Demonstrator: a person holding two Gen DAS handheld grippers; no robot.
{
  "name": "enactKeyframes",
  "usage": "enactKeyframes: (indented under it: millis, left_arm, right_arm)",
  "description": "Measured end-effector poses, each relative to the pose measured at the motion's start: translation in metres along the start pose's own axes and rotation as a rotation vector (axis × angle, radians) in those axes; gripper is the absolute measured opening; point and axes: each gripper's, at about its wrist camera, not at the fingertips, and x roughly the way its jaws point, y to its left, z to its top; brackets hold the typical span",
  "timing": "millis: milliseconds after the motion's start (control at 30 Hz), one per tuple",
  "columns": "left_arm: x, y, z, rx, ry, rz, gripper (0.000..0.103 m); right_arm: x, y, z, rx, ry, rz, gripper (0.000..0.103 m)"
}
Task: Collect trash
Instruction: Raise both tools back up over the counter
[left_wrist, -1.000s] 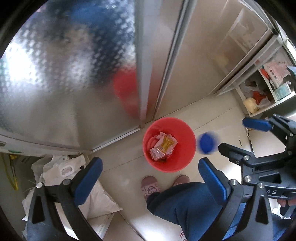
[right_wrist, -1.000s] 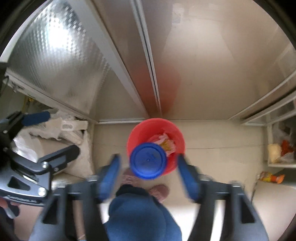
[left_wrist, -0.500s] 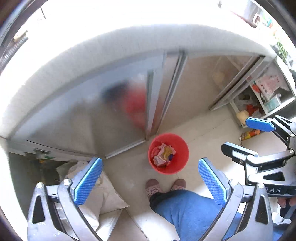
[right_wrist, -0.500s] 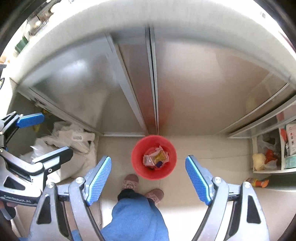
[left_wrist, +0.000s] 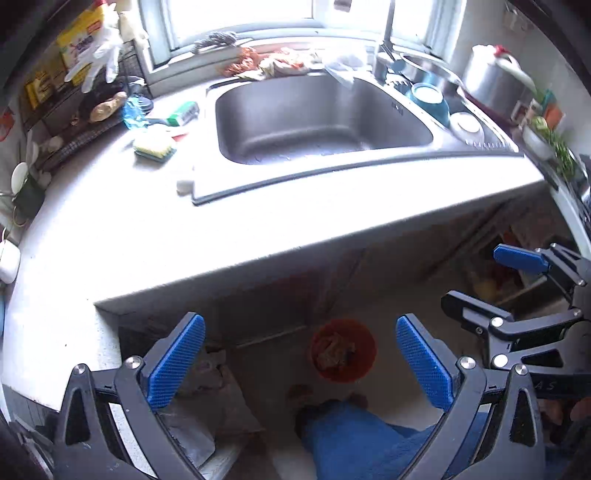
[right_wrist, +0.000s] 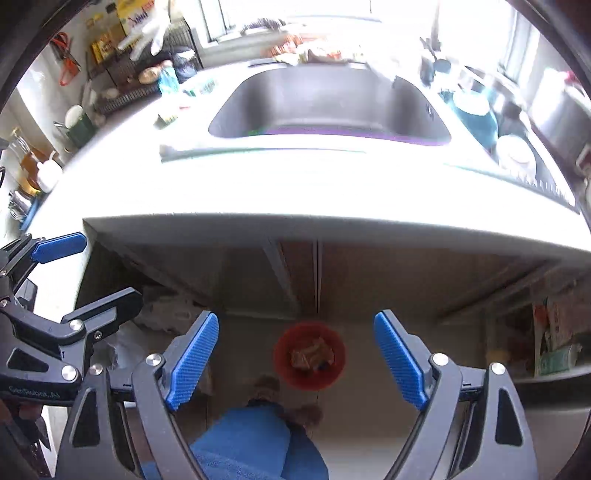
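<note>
Where lettering shows, left gripper (right_wrist: 59, 280) reads "GenRobot.AI".

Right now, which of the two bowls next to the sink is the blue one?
The teal-blue bowl, upside down and closer to the faucet. The other bowl is white and sits nearer the counter's front edge.

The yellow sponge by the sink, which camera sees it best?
The left wrist view. There the yellow sponge lies sharp and in full view on the counter, left of the sink. In the right wrist view it is only a small, blurred yellowish patch in the glare.
</note>
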Motion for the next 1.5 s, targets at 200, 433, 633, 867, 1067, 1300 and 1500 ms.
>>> enactKeyframes:
  millis: [200,433,633,867,1067,1300,1500]
  left_arm:
    - [-0.016,0.024,0.031,-0.030,-0.052,0.045,0.103]
    - [-0.010,0.077,0.076,-0.058,-0.060,0.074,0.103]
    - [0.009,0.134,0.125,-0.075,-0.068,0.076,0.103]
    - [0.029,0.202,0.170,-0.106,-0.062,0.077,0.103]
    - [0.051,0.255,0.185,-0.151,-0.023,0.087,0.103]
    - [0.075,0.298,0.168,-0.213,0.056,0.104,0.103]
    - [0.093,0.322,0.156,-0.258,0.108,0.106,0.103]
  right_arm:
    - [-0.007,0.011,0.027,-0.045,-0.053,0.003,0.091]
    - [0.005,0.032,0.085,-0.089,-0.072,0.012,0.094]
    - [0.026,0.055,0.144,-0.116,-0.079,0.002,0.095]
    - [0.059,0.091,0.210,-0.137,-0.078,0.013,0.095]
    - [0.091,0.122,0.245,-0.164,-0.048,0.057,0.095]
    - [0.134,0.157,0.254,-0.213,0.056,0.149,0.095]
    - [0.166,0.175,0.255,-0.211,0.152,0.220,0.088]
